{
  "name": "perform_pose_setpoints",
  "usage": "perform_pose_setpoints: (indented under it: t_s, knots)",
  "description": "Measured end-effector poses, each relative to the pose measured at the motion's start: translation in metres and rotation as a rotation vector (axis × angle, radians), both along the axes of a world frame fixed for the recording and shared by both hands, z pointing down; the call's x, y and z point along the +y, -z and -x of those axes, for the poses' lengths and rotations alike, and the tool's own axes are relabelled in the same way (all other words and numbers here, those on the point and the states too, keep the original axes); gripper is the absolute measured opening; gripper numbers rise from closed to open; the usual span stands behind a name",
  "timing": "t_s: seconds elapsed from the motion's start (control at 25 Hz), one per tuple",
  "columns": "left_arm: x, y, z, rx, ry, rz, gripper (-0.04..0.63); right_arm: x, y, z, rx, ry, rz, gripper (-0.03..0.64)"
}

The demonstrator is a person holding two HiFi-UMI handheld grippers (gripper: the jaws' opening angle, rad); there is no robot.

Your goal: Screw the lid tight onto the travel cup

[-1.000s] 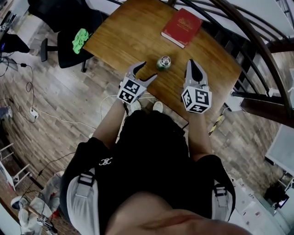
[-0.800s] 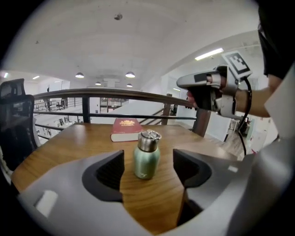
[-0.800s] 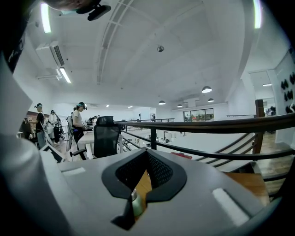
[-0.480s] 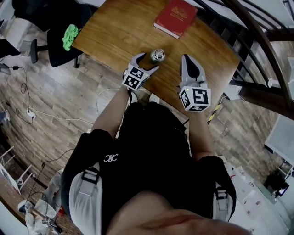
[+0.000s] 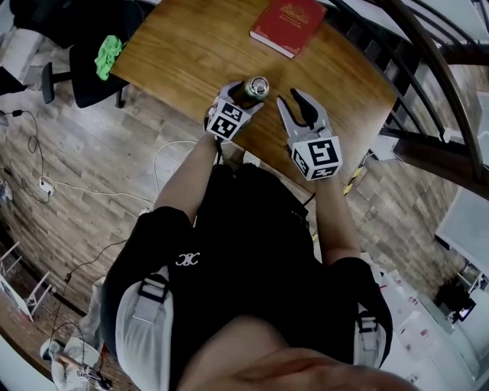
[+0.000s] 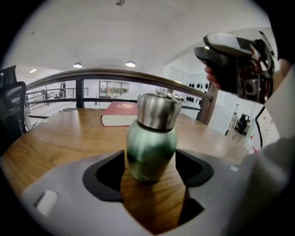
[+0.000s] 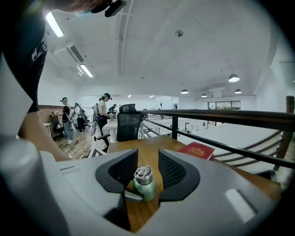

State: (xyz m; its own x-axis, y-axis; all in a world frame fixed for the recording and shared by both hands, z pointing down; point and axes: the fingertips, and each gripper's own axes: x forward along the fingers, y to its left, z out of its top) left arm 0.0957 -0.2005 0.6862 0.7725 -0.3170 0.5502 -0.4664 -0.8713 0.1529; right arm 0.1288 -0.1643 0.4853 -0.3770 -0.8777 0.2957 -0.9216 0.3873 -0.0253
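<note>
Wooden table (image 5: 191, 53) fills the upper part of the head view, and a dark railing (image 7: 221, 115) is seen running behind it. The green travel cup (image 6: 151, 147) is found standing upright on the wood between the fingers (image 6: 64, 184) of the left gripper (image 5: 238, 99), out at their tips. Its steel lid (image 6: 159, 110) is seated on top; how tightly the lid is turned cannot be told. These fingers are held spread, with the cup's sides falling just at the pads' inner edges, and contact cannot be confirmed. The right gripper (image 7: 148, 161) is held just beside the cup, on the side away from the left fingers. Its fingers (image 7: 184, 175) are released, with nothing between them; the cup is only seen beyond their gap. A red book (image 5: 286, 23) is laid flat well beyond both sets of fingertips, apart from the cup.
</note>
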Motion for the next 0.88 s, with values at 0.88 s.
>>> perform_pose_setpoints:
  t_s: [0.88]
  knots:
    - [0.001,-0.007,0.008,-0.008,-0.219,-0.071,0.350,-0.028,-0.105,0.033,0.184,0.419,0.198,0.265]
